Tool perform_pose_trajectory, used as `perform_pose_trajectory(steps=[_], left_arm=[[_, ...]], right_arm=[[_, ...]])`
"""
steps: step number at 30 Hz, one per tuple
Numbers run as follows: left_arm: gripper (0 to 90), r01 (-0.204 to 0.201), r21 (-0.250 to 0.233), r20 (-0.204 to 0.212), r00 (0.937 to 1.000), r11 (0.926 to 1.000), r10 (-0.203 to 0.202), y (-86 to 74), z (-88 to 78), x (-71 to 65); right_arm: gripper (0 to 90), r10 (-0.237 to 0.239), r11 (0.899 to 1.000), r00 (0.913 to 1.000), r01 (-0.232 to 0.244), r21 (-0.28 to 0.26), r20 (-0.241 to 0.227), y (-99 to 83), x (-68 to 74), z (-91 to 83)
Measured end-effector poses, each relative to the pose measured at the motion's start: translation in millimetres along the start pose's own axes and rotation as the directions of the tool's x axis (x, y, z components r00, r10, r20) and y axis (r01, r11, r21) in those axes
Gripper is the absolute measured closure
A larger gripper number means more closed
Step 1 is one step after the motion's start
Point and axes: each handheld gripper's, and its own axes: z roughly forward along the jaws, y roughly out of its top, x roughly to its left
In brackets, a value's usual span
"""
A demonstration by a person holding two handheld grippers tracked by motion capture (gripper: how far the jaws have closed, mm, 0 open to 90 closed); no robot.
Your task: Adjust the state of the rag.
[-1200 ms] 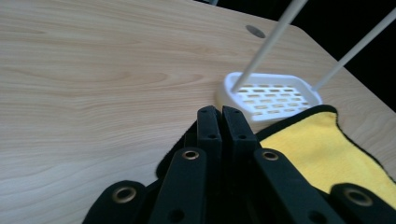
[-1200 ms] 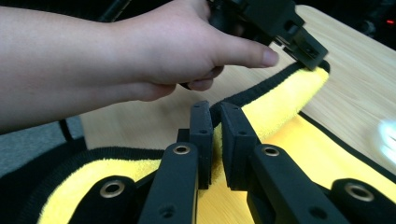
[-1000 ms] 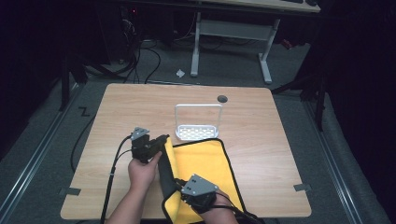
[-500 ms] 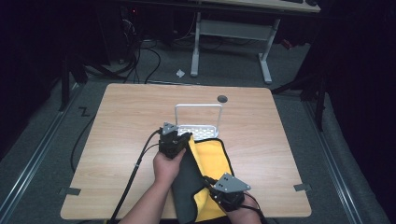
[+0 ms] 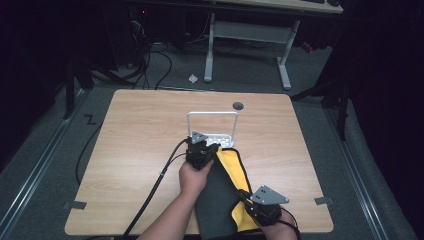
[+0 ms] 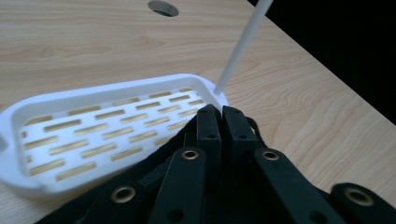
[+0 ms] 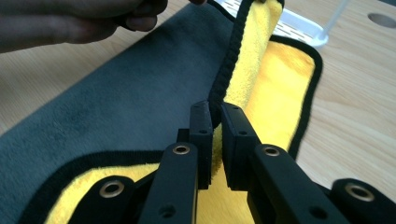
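Pinching the black-trimmed edge of a cloth (image 7: 140, 98), the right gripper (image 7: 215, 116) has its jaws closed on the hem, which rises from between them as a raised fold showing yellow pile on one face. In the high view this right gripper (image 5: 248, 199) sits near the front edge of the surface (image 5: 140, 145), at the cloth's near right part. The left gripper (image 6: 220, 114) has its jaws pressed together on the cloth's far black edge, right at the rim of a white slotted tray (image 6: 93, 135); in the high view the left gripper (image 5: 209, 148) is at the cloth's far end, touching the tray's near side, with the person's hand (image 5: 194, 176) behind it. The cloth (image 5: 220, 200) is dark grey on the upper face and yellow on the other, lying from the tray back toward the person, partly folded over itself.

A white wire handle (image 5: 212, 116) stands up from the tray (image 5: 220, 137). Beyond it is a round cable hole (image 5: 238, 106) in the light wood top. Black cables trail off the near left of the surface. Around it lies grey carpet, with bits of tape by the corners, a dim room beyond, and a white-legged desk frame (image 5: 245, 40) at the back among floor cables.
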Motion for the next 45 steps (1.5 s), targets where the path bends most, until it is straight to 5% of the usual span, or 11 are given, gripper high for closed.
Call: perform_pose_trajectory(steps=[12, 18, 28, 39, 45], left_arm=[[84.1, -0.023, 0.039, 0.007, 0.9997, 0.9990, 0.022, -4.4, 21.8, -11.5], [61.1, -0.014, -0.002, 0.026, 0.9996, 0.9999, 0.014, -3.8, 15.5, -11.5], [48.7, 0.004, -0.038, 0.070, 0.9975, 0.9993, -0.001, -5.8, -1.4, -7.3], [64.8, -0.050, 0.048, 0.031, 0.9983, 0.9976, 0.049, -43.6, -37.5, 4.6], [82.6, -0.072, 0.136, 0.078, 0.9950, 0.9881, 0.062, -70.1, -61.8, 5.9]], right_arm=[[81.4, 0.047, 0.997, 0.9967, -0.051, 0.061, 0.067, -21.6, -16.9, -4.5], [72.6, 0.087, 0.993, 0.9906, -0.094, 0.067, 0.106, -27.8, -26.4, -5.8], [73.0, 0.067, 0.996, 0.9910, -0.073, 0.047, 0.116, -23.5, -24.3, -6.7], [78.2, 0.073, 0.996, 0.9924, -0.078, 0.045, 0.099, -20.3, -27.0, -2.7], [83.9, 0.080, 0.995, 0.9933, -0.085, 0.056, 0.083, -12.4, -35.7, 8.1]])
